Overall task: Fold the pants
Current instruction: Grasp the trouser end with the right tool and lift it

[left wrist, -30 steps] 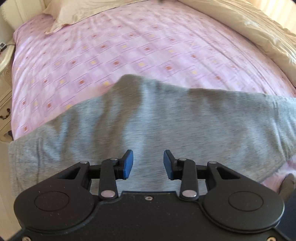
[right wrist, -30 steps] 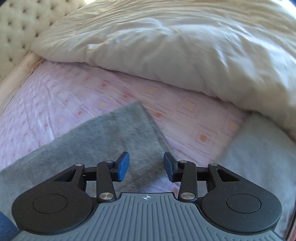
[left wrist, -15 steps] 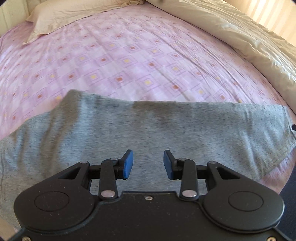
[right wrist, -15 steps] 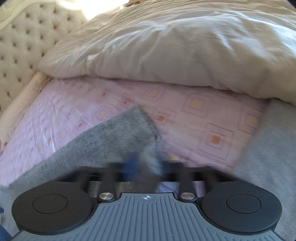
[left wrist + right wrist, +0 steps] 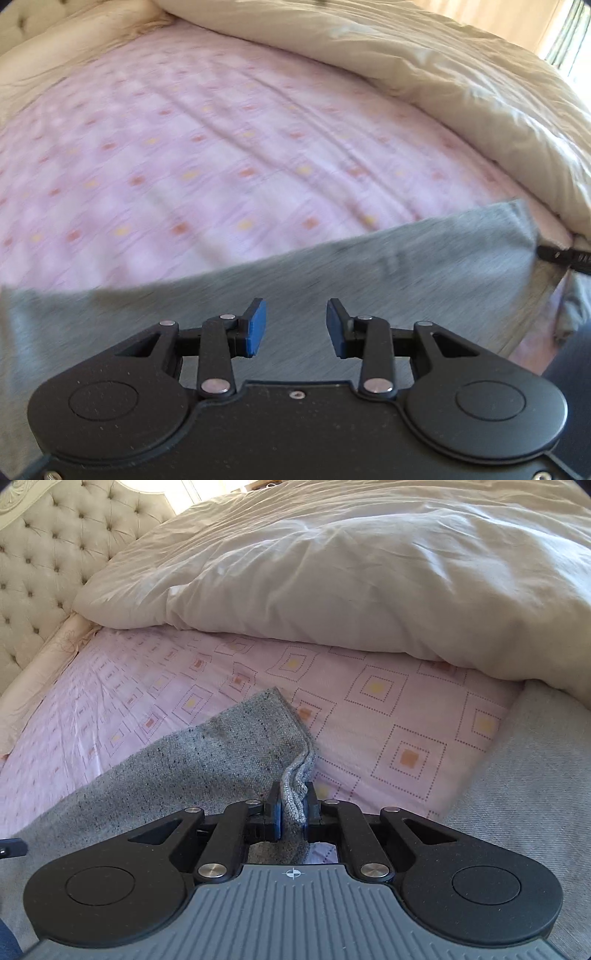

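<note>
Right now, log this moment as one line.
right gripper: closed on grey pants hem corner | left gripper: open above pants, nothing held | pants flat on pink sheet

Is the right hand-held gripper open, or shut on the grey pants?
Shut: the right hand-held gripper pinches a bunched edge of the grey pants.

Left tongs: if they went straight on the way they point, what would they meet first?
Probably the grey pants lying on the pink sheet; the open left tongs aim down at that cloth, though depth is unclear.
</note>
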`<state>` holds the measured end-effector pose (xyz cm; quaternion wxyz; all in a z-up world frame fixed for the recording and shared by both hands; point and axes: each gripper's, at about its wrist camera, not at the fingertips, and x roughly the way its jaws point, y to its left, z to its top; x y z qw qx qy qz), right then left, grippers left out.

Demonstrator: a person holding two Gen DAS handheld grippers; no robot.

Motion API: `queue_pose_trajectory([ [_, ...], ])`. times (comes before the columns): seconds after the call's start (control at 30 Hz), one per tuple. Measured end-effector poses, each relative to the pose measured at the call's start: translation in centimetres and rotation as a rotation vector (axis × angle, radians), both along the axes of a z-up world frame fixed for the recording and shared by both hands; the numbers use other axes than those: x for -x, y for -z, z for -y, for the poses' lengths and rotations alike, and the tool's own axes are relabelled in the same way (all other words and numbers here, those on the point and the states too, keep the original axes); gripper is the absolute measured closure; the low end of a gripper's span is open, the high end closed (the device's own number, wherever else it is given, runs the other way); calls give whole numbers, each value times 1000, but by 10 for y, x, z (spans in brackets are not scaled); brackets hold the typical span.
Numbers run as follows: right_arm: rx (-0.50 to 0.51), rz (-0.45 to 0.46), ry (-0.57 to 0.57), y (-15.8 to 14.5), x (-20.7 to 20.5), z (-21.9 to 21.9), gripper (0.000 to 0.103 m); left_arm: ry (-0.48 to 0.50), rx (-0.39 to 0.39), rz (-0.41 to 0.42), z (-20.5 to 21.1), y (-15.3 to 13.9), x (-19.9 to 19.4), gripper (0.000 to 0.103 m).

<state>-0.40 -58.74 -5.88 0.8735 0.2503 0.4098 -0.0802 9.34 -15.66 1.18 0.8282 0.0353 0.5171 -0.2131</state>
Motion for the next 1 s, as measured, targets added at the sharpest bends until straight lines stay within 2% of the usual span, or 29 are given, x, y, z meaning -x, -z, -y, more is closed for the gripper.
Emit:
queue_pose_trajectory([
  [0.13,8,7,-16,-1,5,-1,93,36,7,-42,31,15,-12,58],
  [0.2,3,13,-17,-1,6,0,93,59,-25,-48,47,27,-16,58],
  [0.27,-11,20,-12,-1,9,2,93,79,-92,-35,61,41,-19,58],
  [0.3,-16,24,-11,0,9,2,93,82,-98,-2,64,41,-17,58],
  [0.4,-28,34,-13,1,12,5,92,102,-128,15,72,35,-12,58],
  [0.47,-32,35,-22,1,13,7,91,152,-72,56,67,22,-4,58],
  [0.5,-24,32,-25,-1,13,7,87,157,-63,85,64,15,-1,57],
  [0.57,21,41,-3,-11,16,5,84,133,-89,134,60,4,-2,54],
  [0.63,115,93,-3,-26,21,-4,84,93,-100,153,49,0,-8,54],
  [0.73,214,192,-111,-47,21,-24,80,25,-39,87,23,1,-14,55],
  [0.77,207,226,-173,-52,18,-30,75,13,-1,45,13,4,-13,55],
  [0.83,127,274,-338,-56,4,-43,65,7,56,-43,0,13,-7,55],
  [0.93,83,298,-531,-56,-29,-71,64,-6,47,-146,-9,40,2,57],
  [1.0,85,285,-655,-53,-55,-94,64,0,65,-114,-11,42,9,57],
])
